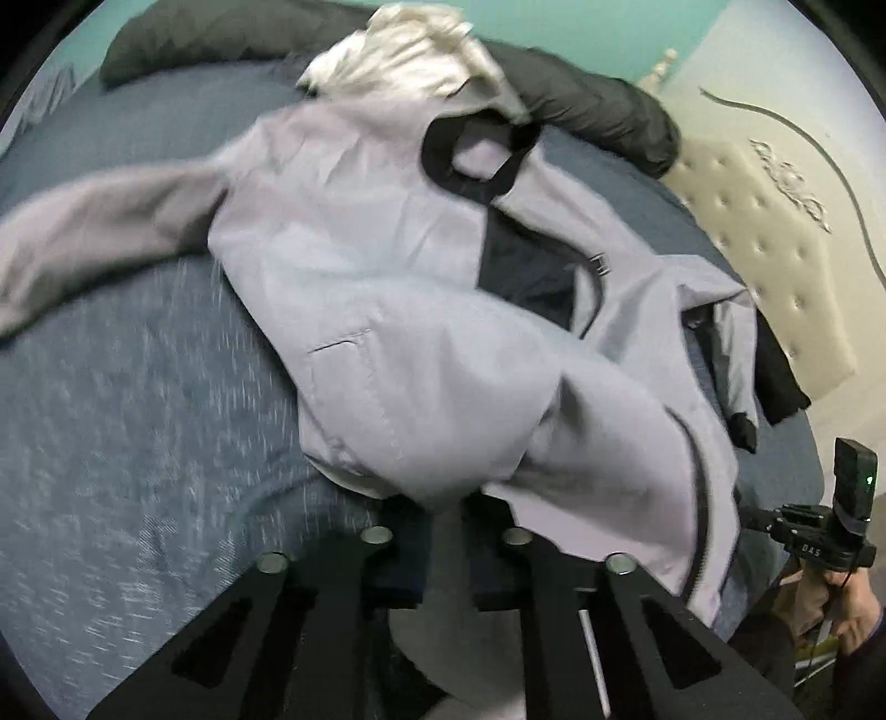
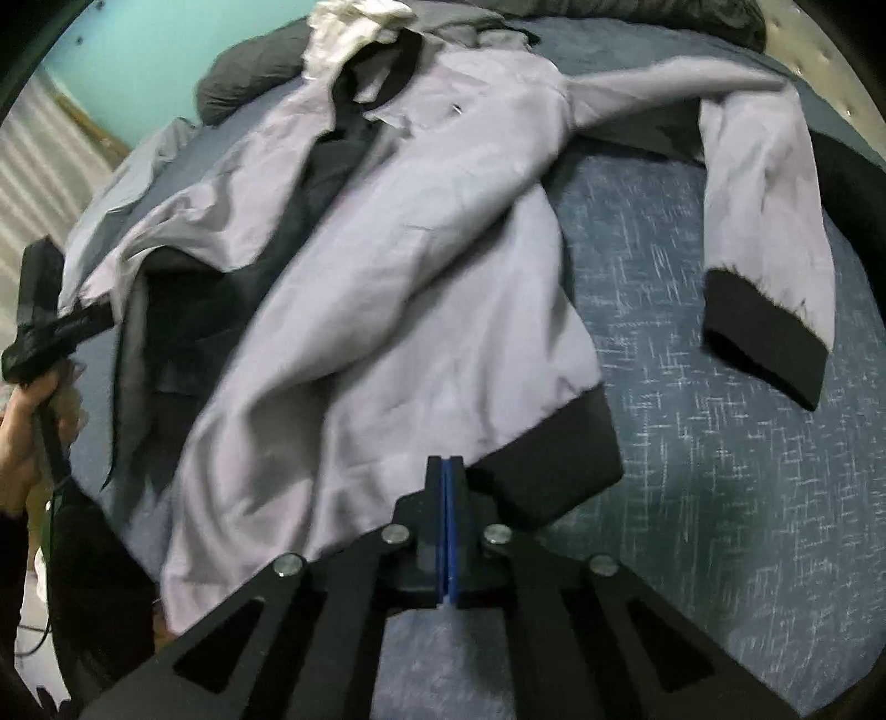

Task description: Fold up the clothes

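Currently: grey jacket [image 2: 387,288] spread open on the bed [image 2: 720,471], front panels loose. Left tool [image 1: 443,515] clamps the near hem; right tool [image 2: 447,471] closed at the black waistband, grip unclear. Likely next: draw one side across the middle.

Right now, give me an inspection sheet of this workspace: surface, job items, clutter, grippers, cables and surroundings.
Surface: bed with blue-grey cover, mostly taken up by the garment.
Job's things: light grey jacket with black cuffs and hem, lying open, sleeves spread.
Clutter: white cloth and dark grey pillow at the far edge.
Grippers: left hand-held gripper shut on the jacket's hem edge, fabric bunched between its fingers; right hand-held gripper shut, tips at the black hem band, grip unclear.
Cables: thin black cable trailing from the left grip.
Surroundings: teal wall, tufted cream headboard.
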